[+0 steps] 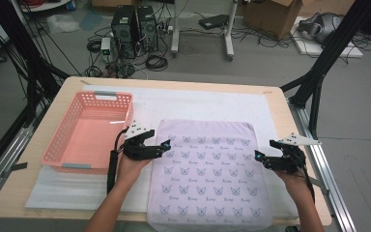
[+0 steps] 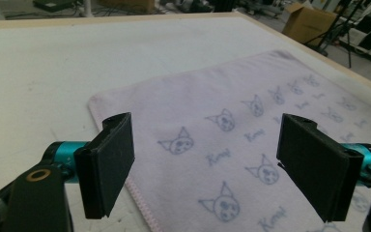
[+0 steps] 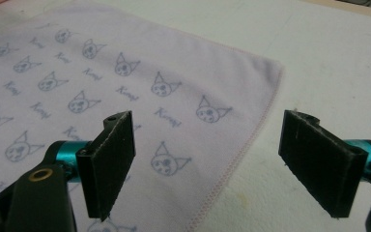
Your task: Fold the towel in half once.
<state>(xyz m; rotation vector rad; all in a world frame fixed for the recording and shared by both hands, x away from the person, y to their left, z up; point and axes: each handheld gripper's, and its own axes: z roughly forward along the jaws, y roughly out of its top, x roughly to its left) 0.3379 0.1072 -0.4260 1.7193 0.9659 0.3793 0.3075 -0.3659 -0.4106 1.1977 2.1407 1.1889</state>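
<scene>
Item: lilac cat-print towel (image 1: pixel 208 171), flat on white mat, front hem overhanging desk front edge. Left gripper (image 1: pixel 166 145) over left hem, right gripper (image 1: pixel 259 155) over right hem; both spread, empty. Step: towel laid out. Next, likely: pinch hems, fold.

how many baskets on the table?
1. The pink basket sits at the table's left side, left of the towel and beside the left gripper. Nothing on the table could hide another.
</scene>
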